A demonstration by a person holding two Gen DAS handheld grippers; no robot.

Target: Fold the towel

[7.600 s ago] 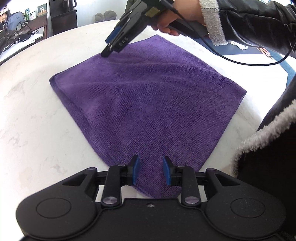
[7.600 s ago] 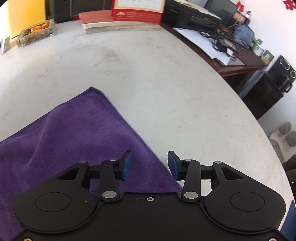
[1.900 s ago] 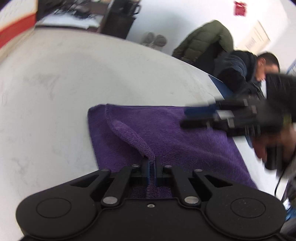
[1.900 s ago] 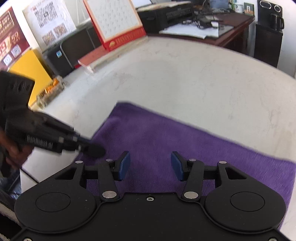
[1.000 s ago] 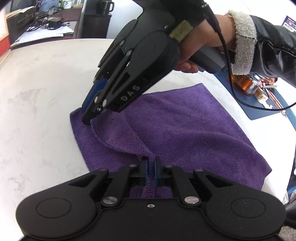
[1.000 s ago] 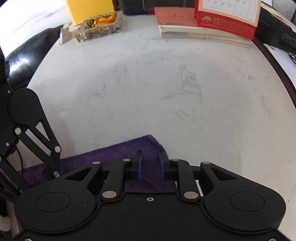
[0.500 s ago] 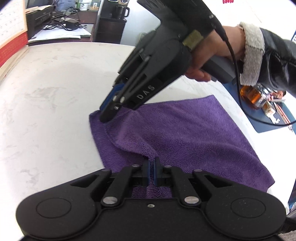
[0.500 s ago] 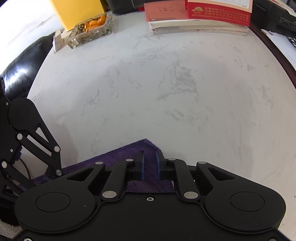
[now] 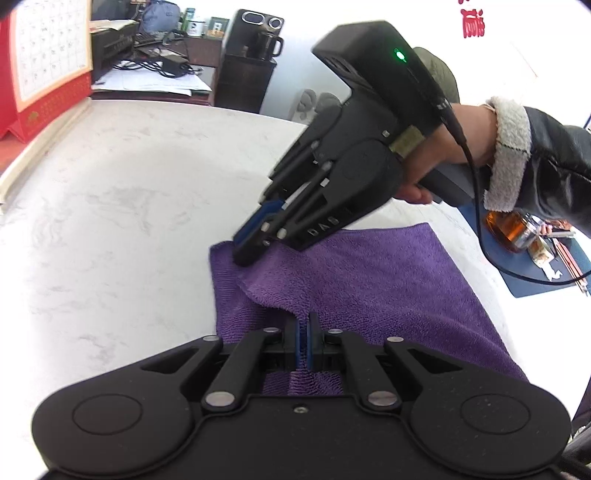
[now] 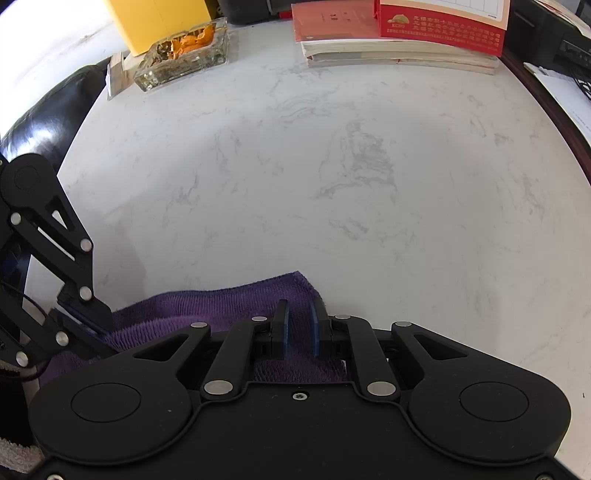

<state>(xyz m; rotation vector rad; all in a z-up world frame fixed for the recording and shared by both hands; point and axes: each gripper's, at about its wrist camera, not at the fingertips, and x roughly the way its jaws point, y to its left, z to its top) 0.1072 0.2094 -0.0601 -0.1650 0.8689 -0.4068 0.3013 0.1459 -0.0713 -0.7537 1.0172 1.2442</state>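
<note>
Left wrist view, left to right:
- Calendar point(image 9: 44, 66): red base, upright at the table's far left edge.
- Table point(image 9: 122, 206): white marble top, round edge.
- Towel point(image 9: 369, 295): purple, folded double, lying flat near the table's near edge; its upper layer's edge lifts into a ridge between the two grippers.
- Left gripper point(image 9: 302, 345): blue pads pressed together on the towel's raised hem at its near edge.
- Right gripper point(image 9: 255, 243): tips down on the towel's far left corner, held by a hand point(image 9: 436, 162) in a dark sleeve with a fleece cuff.
- Bottle point(image 9: 513, 229): amber, at the table's right edge.

Right wrist view, left to right:
- Left gripper linkage point(image 10: 48, 251): black, at the left, its tip meeting the towel point(image 10: 221, 306).
- Glass dish point(image 10: 181, 51): holds orange pieces, at the table's point(image 10: 332, 166) far left edge, beside a yellow box point(image 10: 159, 18).
- Right gripper point(image 10: 299, 328): jaws have just been closing; the towel's corner sits bunched between the pads, a narrow gap remaining, cloth gripped.
- Books point(image 10: 399, 51): stacked at the far edge, the red calendar point(image 10: 443, 18) base on top.
</note>
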